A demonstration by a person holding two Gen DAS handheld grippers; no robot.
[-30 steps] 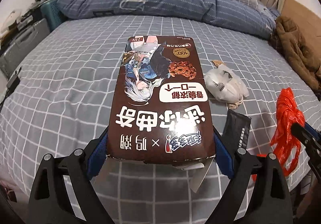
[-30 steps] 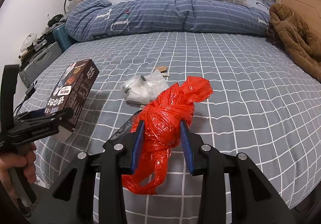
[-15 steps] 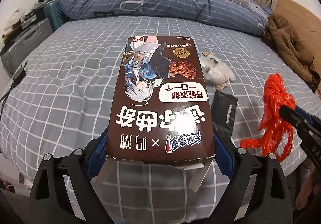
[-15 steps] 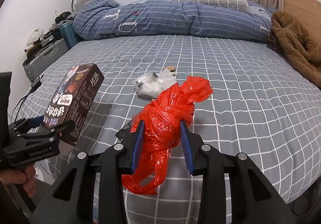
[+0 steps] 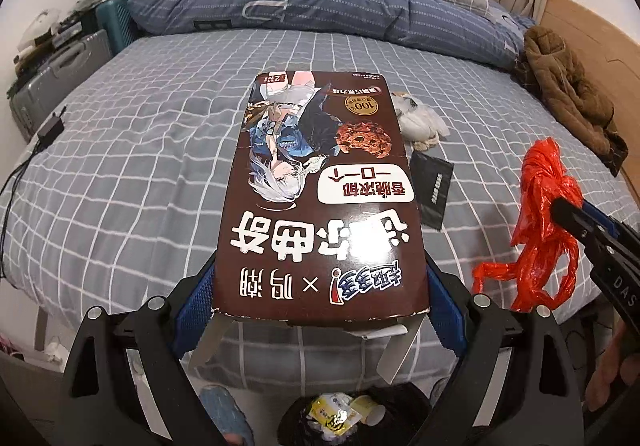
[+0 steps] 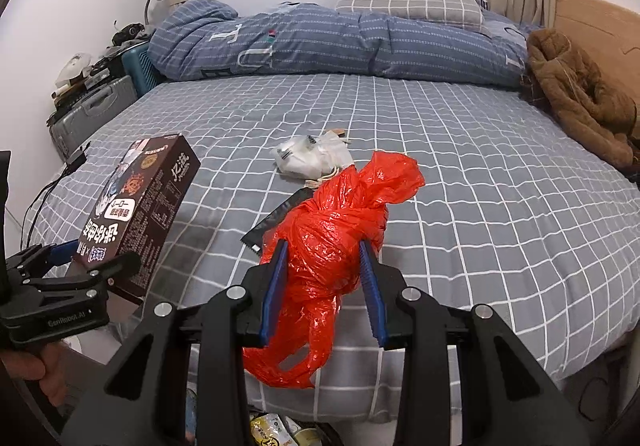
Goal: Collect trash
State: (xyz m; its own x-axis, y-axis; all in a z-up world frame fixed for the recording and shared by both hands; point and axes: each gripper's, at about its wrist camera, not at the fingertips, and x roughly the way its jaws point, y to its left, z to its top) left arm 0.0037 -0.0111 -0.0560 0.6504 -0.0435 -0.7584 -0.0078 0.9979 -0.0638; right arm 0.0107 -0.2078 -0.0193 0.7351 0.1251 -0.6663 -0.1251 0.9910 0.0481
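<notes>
My left gripper [image 5: 320, 286] is shut on a big brown cookie box [image 5: 320, 198], held flat over the near edge of the bed; from the right wrist view the same box [image 6: 136, 214] shows at the left. A knotted red plastic bag [image 6: 328, 242] is clamped in my right gripper [image 6: 322, 274], with its handles dangling below, and it also hangs at the right of the left wrist view as the red bag [image 5: 540, 222]. On the sheet lie a white crumpled bag [image 6: 312, 158] and a black flat packet [image 6: 276, 222]. A bin with wrappers [image 5: 340, 418] sits below the bed edge.
The grey checked bed [image 6: 480, 186] has a rolled blue duvet [image 6: 320, 42] at its head and a brown coat [image 6: 580, 98] at the right. A grey suitcase [image 5: 52, 78] and a charger cable [image 5: 44, 138] are at the left. A blue slipper [image 5: 224, 406] lies on the floor.
Both grippers have drawn back from the bed with their loads, so the bed edge, the floor and the bin now show below them. The grips are unchanged.
</notes>
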